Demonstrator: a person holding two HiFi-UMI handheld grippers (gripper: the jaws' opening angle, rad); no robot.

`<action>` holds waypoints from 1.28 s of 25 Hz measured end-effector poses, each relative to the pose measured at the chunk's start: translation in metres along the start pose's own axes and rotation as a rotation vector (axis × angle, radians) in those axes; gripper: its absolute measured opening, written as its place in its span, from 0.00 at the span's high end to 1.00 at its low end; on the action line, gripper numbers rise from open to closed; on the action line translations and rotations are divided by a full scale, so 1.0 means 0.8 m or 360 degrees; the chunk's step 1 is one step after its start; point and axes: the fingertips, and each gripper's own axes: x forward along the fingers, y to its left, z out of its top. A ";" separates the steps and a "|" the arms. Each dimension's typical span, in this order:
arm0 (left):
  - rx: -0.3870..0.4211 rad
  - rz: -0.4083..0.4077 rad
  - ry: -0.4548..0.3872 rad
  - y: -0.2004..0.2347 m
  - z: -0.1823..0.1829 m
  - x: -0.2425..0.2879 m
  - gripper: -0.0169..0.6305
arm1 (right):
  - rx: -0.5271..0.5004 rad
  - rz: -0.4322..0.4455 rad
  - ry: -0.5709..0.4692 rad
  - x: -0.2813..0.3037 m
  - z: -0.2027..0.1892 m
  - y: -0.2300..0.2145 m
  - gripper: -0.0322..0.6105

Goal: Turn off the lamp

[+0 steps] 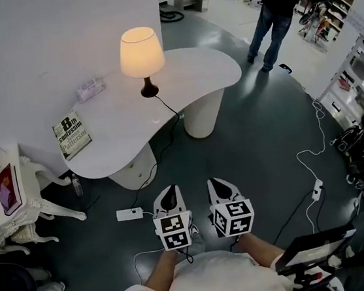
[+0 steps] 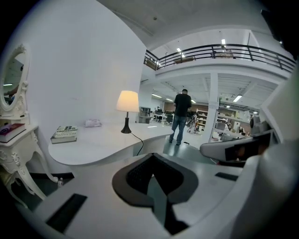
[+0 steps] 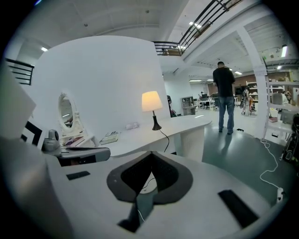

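Lamplight marked the job as not yet done: the small table lamp (image 1: pixel 141 53) with a glowing cream fabric shade and a dark flared base was lit, standing upright on the curved white counter (image 1: pixel 192 68) in the upper middle of the head view. Its thin black cord (image 1: pixel 164 107) ran from the base across the counter, over the near edge and down toward a white plastic power block (image 1: pixel 130 214) on the dark floor. That probably explained why the lamp stood close to that edge. Whether a switch sat on the cord, the base or the block could not be made out.

The left gripper (image 1: pixel 169 192) and the right gripper (image 1: pixel 218 184), both white with black jaw pads and marker cubes, were held side by side at the bottom centre of the head view, close to the person's body. Each had its jaws pressed together with nothing between them. That suited an approach, since there was nothing to carry and a closed tip could serve to press a switch.

The lamp lay well apart from both grippers, above and slightly left of them in the head view. In each gripper view it stood beyond the jaw tips and a little higher. The power block lay on the floor just left of the left gripper.
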 end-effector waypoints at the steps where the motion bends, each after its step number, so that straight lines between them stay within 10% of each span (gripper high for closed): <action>1: -0.0008 0.0004 0.0004 0.004 0.003 0.009 0.96 | -0.0014 0.0014 0.0003 0.010 0.005 0.000 0.95; 32: -0.0147 0.0327 0.0051 0.057 0.043 0.160 0.96 | -0.0150 0.0282 0.0135 0.198 0.075 -0.077 0.95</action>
